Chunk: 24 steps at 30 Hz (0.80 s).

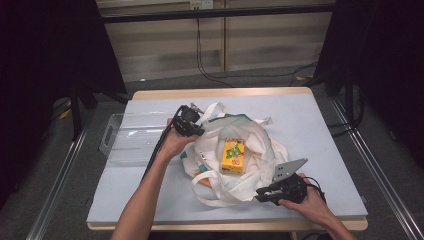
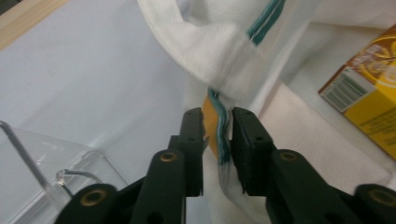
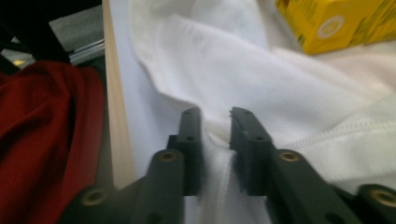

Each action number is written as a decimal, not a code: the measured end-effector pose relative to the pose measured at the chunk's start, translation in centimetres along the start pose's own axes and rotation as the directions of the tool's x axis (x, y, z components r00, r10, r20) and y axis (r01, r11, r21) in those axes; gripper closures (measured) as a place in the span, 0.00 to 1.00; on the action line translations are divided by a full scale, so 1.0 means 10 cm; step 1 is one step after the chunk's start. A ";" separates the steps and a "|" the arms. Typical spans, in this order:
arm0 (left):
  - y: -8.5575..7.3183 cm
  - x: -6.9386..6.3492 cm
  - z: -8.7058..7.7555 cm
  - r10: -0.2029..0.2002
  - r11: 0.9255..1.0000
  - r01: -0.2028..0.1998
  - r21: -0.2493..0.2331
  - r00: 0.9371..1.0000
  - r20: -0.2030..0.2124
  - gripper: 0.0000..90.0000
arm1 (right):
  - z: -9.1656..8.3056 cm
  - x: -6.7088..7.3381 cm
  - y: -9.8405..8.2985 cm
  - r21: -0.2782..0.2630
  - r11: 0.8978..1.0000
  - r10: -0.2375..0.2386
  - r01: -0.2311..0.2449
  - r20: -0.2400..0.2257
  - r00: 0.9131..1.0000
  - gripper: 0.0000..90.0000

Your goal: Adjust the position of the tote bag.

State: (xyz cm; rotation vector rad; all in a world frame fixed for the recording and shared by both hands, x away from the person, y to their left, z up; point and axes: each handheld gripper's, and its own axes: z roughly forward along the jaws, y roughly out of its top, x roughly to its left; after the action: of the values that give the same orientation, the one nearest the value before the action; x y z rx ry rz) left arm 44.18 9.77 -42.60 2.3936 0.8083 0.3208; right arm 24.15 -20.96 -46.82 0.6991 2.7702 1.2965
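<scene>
A white cloth tote bag (image 1: 255, 145) with teal trim lies spread open in the middle of the table, with a yellow juice carton (image 1: 233, 155) resting in its mouth. My left gripper (image 1: 196, 128) is at the bag's far-left rim, shut on the rim. In the left gripper view its jaws pinch the teal-edged rim (image 2: 223, 140), and the carton (image 2: 369, 100) lies to the right. My right gripper (image 1: 261, 196) is at the bag's near edge, shut on the white cloth (image 3: 215, 135). The carton (image 3: 336, 21) shows at the upper right of the right gripper view.
A clear plastic bin (image 1: 134, 138) lies on the light blue table cover (image 1: 310, 125) left of the bag, close to my left hand. The table's wooden front edge (image 3: 114, 116) runs just beside the right gripper. Cables trail on the floor beyond the table.
</scene>
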 end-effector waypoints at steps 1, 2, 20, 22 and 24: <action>-0.02 0.01 -0.03 -0.006 1.000 0.007 -0.018 1.000 0.018 0.74 | -0.01 0.00 0.01 -0.011 1.000 0.007 -0.007 0.005 1.000 0.76; -0.03 0.01 -0.05 -0.010 1.000 0.011 -0.029 1.000 0.024 0.70 | -0.03 0.00 0.03 -0.027 1.000 0.010 -0.009 0.002 1.000 0.73; -0.37 -0.24 -0.56 -0.024 0.970 0.040 -0.240 0.997 0.067 0.34 | -0.25 0.01 0.04 -0.250 0.966 0.100 -0.060 0.150 0.984 0.31; -0.40 -0.30 -0.61 -0.018 0.967 0.040 -0.253 0.996 0.086 0.34 | -0.29 0.00 0.03 -0.273 0.959 0.123 -0.078 0.153 0.981 0.29; -0.41 -0.35 -0.64 -0.011 0.965 0.035 -0.261 0.995 0.094 0.33 | -0.32 -0.01 0.03 -0.287 0.955 0.132 -0.079 0.172 0.976 0.29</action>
State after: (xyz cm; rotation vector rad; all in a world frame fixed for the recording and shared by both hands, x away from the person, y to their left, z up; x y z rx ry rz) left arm 36.92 13.13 -40.05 2.1334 0.7039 0.2866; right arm 23.75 -23.11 -44.53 0.9053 2.3675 1.5117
